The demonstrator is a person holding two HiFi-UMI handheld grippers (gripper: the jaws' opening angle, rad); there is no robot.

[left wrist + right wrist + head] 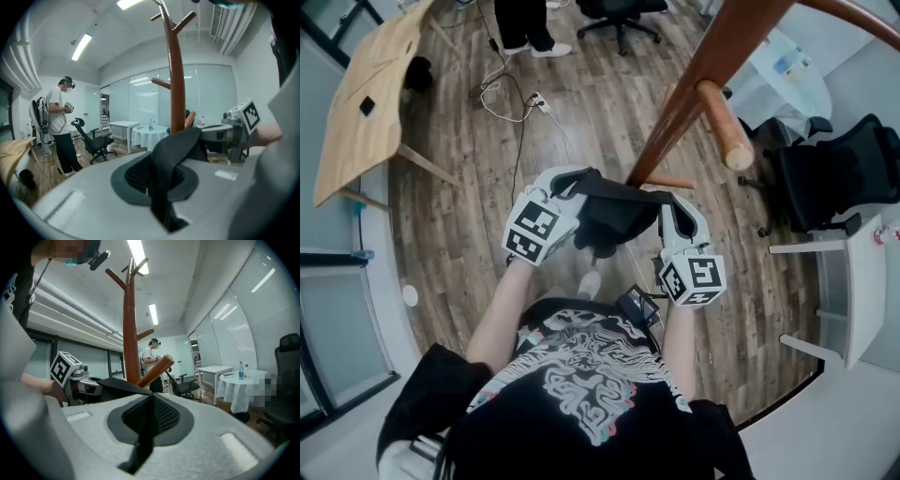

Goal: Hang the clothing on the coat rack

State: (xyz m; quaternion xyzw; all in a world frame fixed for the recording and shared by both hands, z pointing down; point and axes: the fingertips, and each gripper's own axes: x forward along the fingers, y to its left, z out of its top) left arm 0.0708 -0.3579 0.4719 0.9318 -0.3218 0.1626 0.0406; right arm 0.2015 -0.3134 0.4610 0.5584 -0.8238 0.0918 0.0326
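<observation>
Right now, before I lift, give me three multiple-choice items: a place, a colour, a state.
1. Where is the black garment?
A) stretched between left tool and right tool
B) on a peg
C) on the floor
2. The coat rack is which colour?
A) white
B) brown
C) black
3. The left tool's jaws?
A) wide open, empty
B) shut on the garment
C) holding a bottle
Answers: 1A, both tools pinch it; 2B, pole and pegs are brown; 3B, cloth sits clamped between its pads.

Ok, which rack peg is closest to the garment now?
The lowest peg, angling up from the coat rack behind the black garment; the others branch off higher.
</observation>
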